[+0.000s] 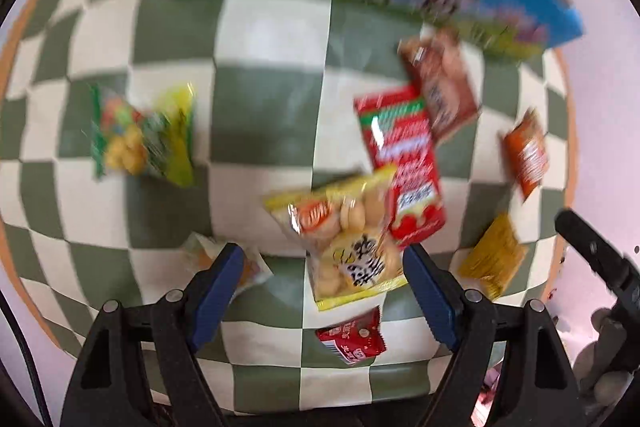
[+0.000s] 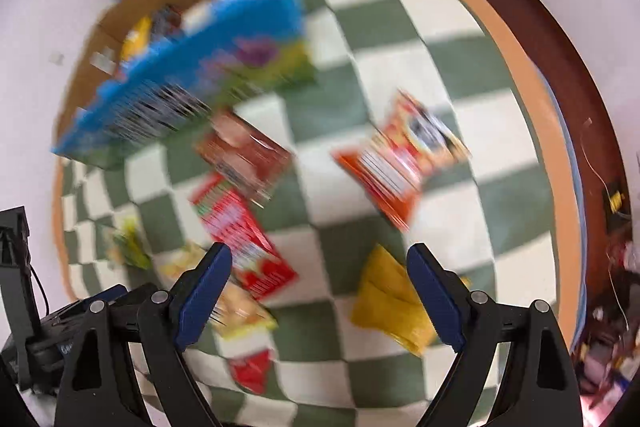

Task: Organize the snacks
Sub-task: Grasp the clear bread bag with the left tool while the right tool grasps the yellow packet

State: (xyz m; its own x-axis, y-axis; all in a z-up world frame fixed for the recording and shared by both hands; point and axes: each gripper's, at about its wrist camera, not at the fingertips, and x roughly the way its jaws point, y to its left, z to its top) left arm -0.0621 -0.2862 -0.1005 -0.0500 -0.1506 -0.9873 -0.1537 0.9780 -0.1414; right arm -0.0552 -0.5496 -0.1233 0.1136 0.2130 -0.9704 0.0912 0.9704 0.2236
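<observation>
Snack packets lie scattered on a green-and-white checked cloth (image 1: 272, 99). My left gripper (image 1: 323, 257) is open above a yellow biscuit packet (image 1: 352, 239), with a red packet (image 1: 400, 163), a brown packet (image 1: 440, 83), a small red sachet (image 1: 352, 339) and a green-yellow packet (image 1: 140, 135) around. My right gripper (image 2: 320, 259) is open and empty above the cloth, a yellow packet (image 2: 392, 307) by its right finger, an orange packet (image 2: 400, 155) ahead. A blue-sided cardboard box (image 2: 192, 67) holding several snacks stands at the back. Both views are blurred.
An orange packet (image 1: 526, 155) and a yellow packet (image 1: 492, 259) lie at the cloth's right side. The right gripper's body (image 1: 600, 267) shows at the right edge of the left wrist view. The table's orange edge (image 2: 516, 67) and a white wall border the cloth.
</observation>
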